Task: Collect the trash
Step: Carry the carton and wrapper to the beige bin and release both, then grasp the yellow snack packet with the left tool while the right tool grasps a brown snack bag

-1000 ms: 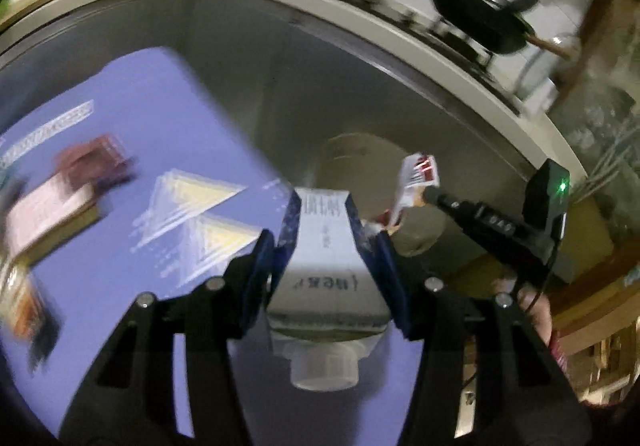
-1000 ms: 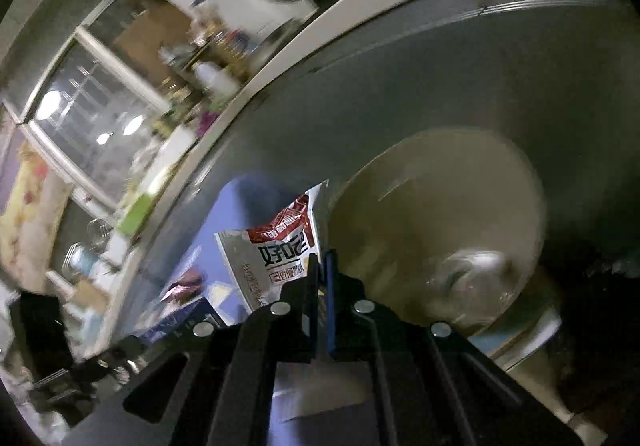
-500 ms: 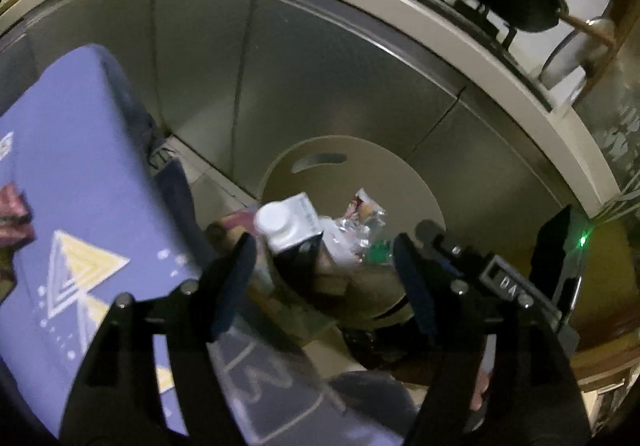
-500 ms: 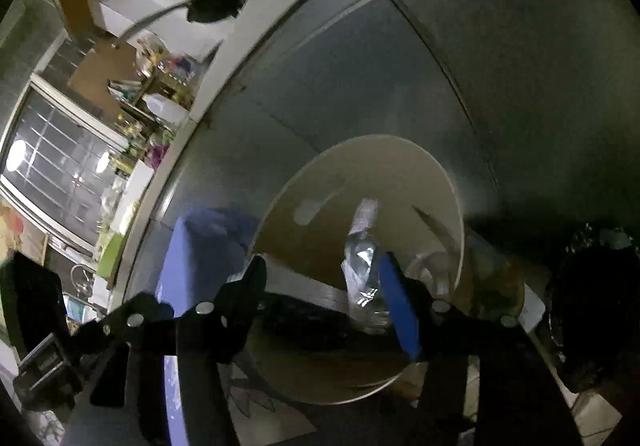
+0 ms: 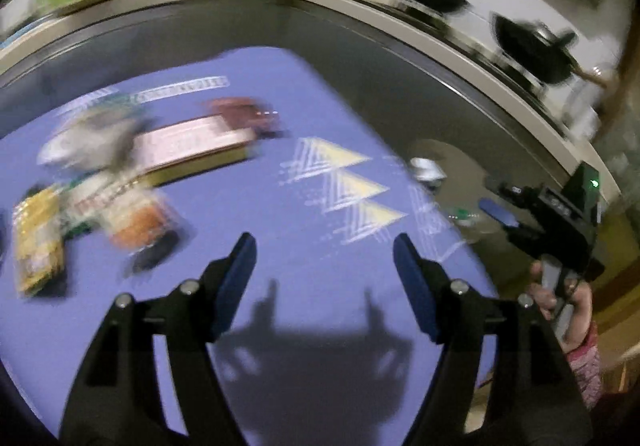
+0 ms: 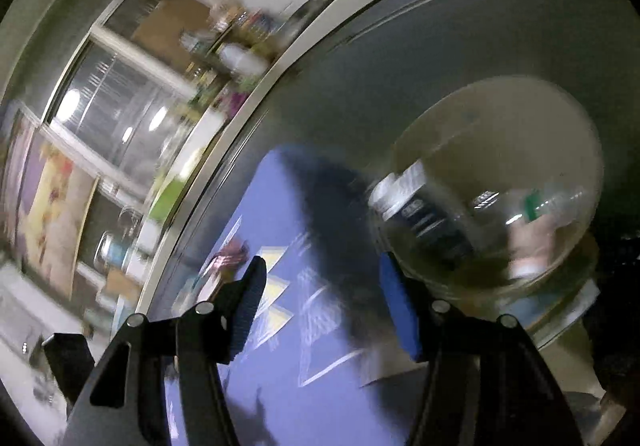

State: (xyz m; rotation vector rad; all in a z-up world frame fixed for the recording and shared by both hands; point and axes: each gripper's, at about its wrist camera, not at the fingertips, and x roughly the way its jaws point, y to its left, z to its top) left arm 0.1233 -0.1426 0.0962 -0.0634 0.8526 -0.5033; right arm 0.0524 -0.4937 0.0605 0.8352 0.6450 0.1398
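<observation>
My left gripper (image 5: 324, 250) is open and empty, hovering over the purple table cloth (image 5: 304, 326). Blurred trash lies on the cloth to its left: a flat box (image 5: 192, 142), a yellow packet (image 5: 36, 246), an orange packet (image 5: 140, 224) and a dark red wrapper (image 5: 240, 110). My right gripper (image 6: 322, 270) is open and empty too, at the table's edge beside the beige bin (image 6: 520, 102). In the bin lie a milk carton (image 6: 420, 210) and a clear bottle with a green cap (image 6: 548, 202). The left wrist view also shows the right gripper (image 5: 500, 216) over the bin (image 5: 456, 158).
A grey cabinet front (image 5: 400, 86) runs behind the table and bin, under a pale counter with black pans (image 5: 532, 46). A hand (image 5: 560, 298) holds the right gripper's handle. A dark object (image 6: 616, 286) sits on the floor right of the bin.
The left gripper dropped the milk carton into the bin, opened and swung back left over the table. The right gripper let go of the red and white wrapper and stands open.
</observation>
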